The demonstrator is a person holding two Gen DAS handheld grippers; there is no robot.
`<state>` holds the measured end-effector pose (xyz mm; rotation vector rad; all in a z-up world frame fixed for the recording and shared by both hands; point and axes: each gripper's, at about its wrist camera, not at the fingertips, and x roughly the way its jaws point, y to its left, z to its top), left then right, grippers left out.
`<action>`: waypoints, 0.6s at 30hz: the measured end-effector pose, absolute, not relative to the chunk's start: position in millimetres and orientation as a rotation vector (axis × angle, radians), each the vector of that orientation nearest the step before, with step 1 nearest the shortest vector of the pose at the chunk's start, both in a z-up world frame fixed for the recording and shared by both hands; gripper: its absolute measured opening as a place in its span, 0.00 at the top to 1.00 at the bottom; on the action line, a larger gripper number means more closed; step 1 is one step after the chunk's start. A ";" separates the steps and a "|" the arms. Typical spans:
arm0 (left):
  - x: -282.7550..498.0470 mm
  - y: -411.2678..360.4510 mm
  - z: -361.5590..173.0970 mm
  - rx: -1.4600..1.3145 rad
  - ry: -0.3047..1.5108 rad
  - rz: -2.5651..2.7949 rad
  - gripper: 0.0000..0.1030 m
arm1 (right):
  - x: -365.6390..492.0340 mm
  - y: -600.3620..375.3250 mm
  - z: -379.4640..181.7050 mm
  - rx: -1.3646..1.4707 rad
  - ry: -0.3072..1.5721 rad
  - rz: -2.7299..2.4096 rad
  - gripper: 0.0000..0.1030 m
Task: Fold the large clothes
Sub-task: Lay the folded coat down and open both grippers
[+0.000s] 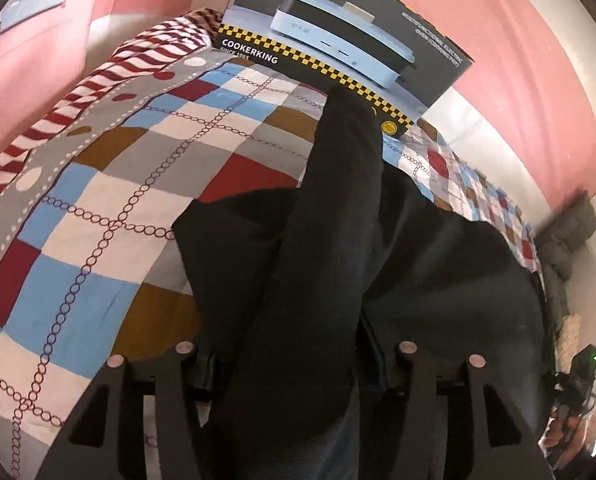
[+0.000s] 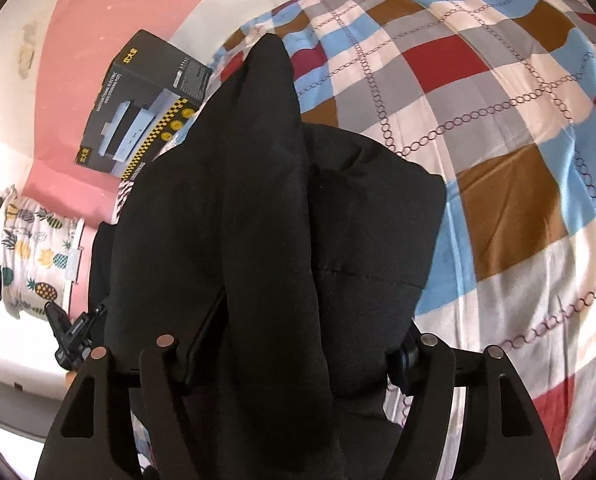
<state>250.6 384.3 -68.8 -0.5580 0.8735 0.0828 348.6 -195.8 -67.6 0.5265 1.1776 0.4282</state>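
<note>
1. Left gripper (image 1: pixel 289 360): jaws stand part open, with a thick fold of the black fabric garment (image 1: pixel 338 240) running up between them. Black cloth against black fingers, so I cannot tell whether the pads press on it.
2. Right gripper (image 2: pixel 304 348): jaws set wider, and the same garment bunches between them and spills over the front. Again I cannot tell whether the pads bite or only flank the cloth.
3. Both grippers point steeply down at the bed.
4. Garment: heaped on the bed directly ahead of both grippers. One long narrow fold reaches away from the jaws, and broader flaps spread to either side of it.
5. In the left wrist view, the far tip of the long fold reaches the lower edge of the dark cardboard appliance box (image 1: pixel 338 20), printed "COOKERKING" with a yellow-and-black checked band.
6. Under the garment: a checked bed cover (image 1: pixel 117 200) in red, blue, brown, grey and white squares with printed chain lines.
7. A red-and-white striped cloth (image 1: pixel 97 80) lies at the bed's far left, beside the box.
8. Pink wall (image 1: pixel 518 80) behind the bed.
9. Pineapple-print fabric (image 2: pixel 33 248) shows at the left edge of the right wrist view.
</note>
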 end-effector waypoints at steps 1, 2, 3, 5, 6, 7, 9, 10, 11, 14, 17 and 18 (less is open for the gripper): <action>246.2 385.6 -65.6 -0.559 0.874 0.084 0.43 | 346.7 -197.2 -64.7 0.519 1.179 0.421 0.32; 241.7 387.8 -63.0 -0.558 0.873 0.088 0.42 | 343.6 -200.3 -60.3 0.507 1.187 0.410 0.32; 236.0 390.8 -60.4 -0.560 0.869 0.091 0.42 | 340.4 -204.9 -56.7 0.500 1.188 0.393 0.32; 222.3 394.7 -52.4 -0.548 0.853 0.099 0.42 | 334.2 -218.6 -47.5 0.489 1.167 0.344 0.32; 216.7 396.6 -48.0 -0.537 0.840 0.110 0.42 | 331.9 -225.0 -41.4 0.479 1.143 0.314 0.32; 210.0 397.8 -41.3 -0.526 0.814 0.125 0.44 | 328.4 -233.2 -30.4 0.462 1.099 0.271 0.32; 205.4 398.6 -27.4 -0.521 0.764 0.145 0.44 | 328.4 -237.3 -16.0 0.441 1.033 0.233 0.32; 207.9 398.3 -22.4 -0.525 0.749 0.143 0.44 | 330.1 -235.9 -8.7 0.430 1.003 0.229 0.32; 213.5 396.3 -17.7 -0.524 0.737 0.136 0.44 | 334.6 -229.4 -3.3 0.411 0.985 0.236 0.32; 242.9 381.5 -14.6 -0.475 0.746 0.132 0.44 | 351.9 -200.6 2.2 0.341 0.973 0.280 0.45; 276.0 371.0 -25.6 -0.427 0.770 0.158 0.44 | 375.7 -169.7 -8.1 0.272 0.997 0.308 0.64; 285.3 370.7 -31.7 -0.410 0.779 0.189 0.44 | 383.8 -162.5 -14.7 0.239 1.007 0.303 0.66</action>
